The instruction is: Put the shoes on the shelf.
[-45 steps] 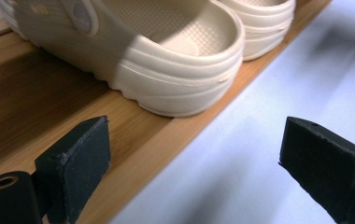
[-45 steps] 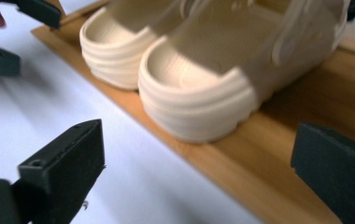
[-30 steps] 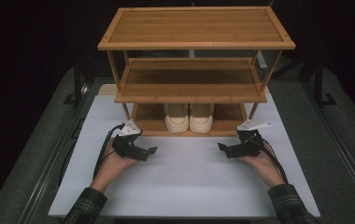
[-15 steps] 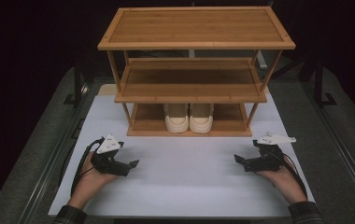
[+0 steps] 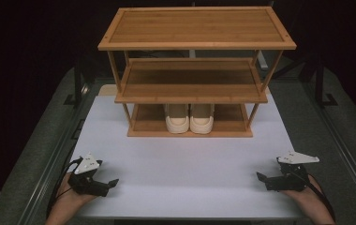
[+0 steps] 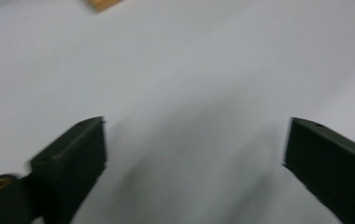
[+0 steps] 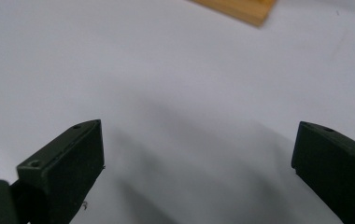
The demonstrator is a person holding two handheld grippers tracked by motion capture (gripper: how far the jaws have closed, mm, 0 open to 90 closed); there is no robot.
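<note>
Two grippers sit low at the near edge of the white mat (image 5: 181, 173) in the high view, each in a hand that comes in from the bottom. The landmark is the wooden shoe rack (image 5: 192, 75), three shelves tall, standing at the far end of the mat. A pair of cream shoes (image 5: 189, 118) rests on its lowest shelf, toes toward the person, side by side and touching at the middle of that shelf. The left gripper (image 5: 108, 183) lies well in front of the rack and off past its left end, its jaws apart with nothing between them; they have just been opening further. The right gripper (image 5: 263, 179) lies well in front of the rack and off past its right end, jaws pointing inward toward the mat's middle. Both are well apart from the shoes and from each other.

In the left gripper view, blurred, the two black jaws of the left gripper (image 6: 194, 154) stand wide apart over bare mat (image 6: 189, 70), and a sliver of the rack's wood (image 6: 102, 3) shows at the top edge.

In the right gripper view the jaws of the right gripper (image 7: 196, 149) stand wide apart, empty, above the mat (image 7: 166, 70), with a corner of the rack's base (image 7: 241, 9) at the top.
</note>
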